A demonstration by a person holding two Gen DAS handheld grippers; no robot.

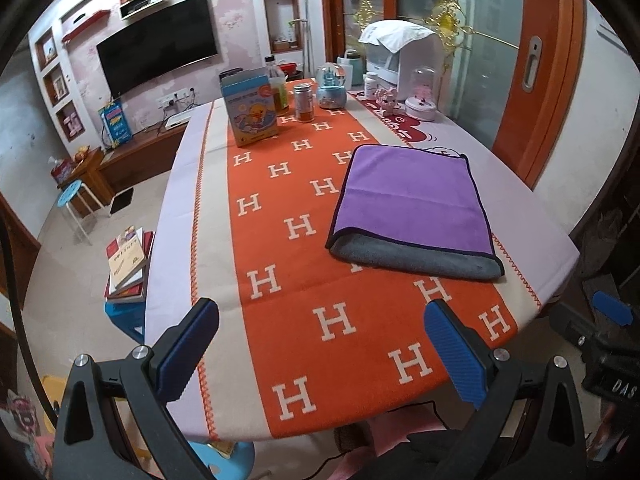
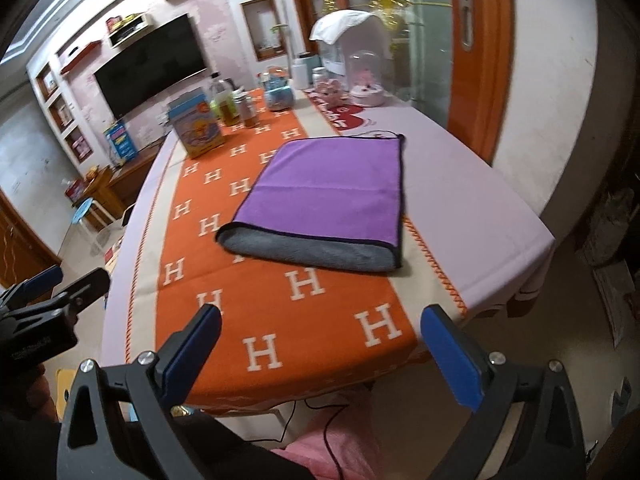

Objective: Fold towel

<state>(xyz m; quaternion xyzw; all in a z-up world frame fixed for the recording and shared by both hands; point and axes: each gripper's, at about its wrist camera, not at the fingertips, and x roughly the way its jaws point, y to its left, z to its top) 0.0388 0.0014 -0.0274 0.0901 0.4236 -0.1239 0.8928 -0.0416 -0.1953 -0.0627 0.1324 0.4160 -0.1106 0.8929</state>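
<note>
The right gripper [image 2: 320, 332] hangs over the table's near edge, its blue-padded jaws spread wide and empty. Ahead of it, well apart, the purple towel [image 2: 332, 196] lies folded on the orange runner [image 2: 224, 312], grey underside showing along its near edge. The left gripper [image 2: 56, 288] shows far to its left.

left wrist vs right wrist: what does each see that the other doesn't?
Only the left wrist view: the stack of books on a blue stool beside the table, and a blue pad of the right gripper at the frame edge.
Only the right wrist view: the left gripper from the side, low left.
Both: the folded purple towel, grey underside showing at the near edge, the orange H-patterned runner, open empty jaws, and the TV.
</note>
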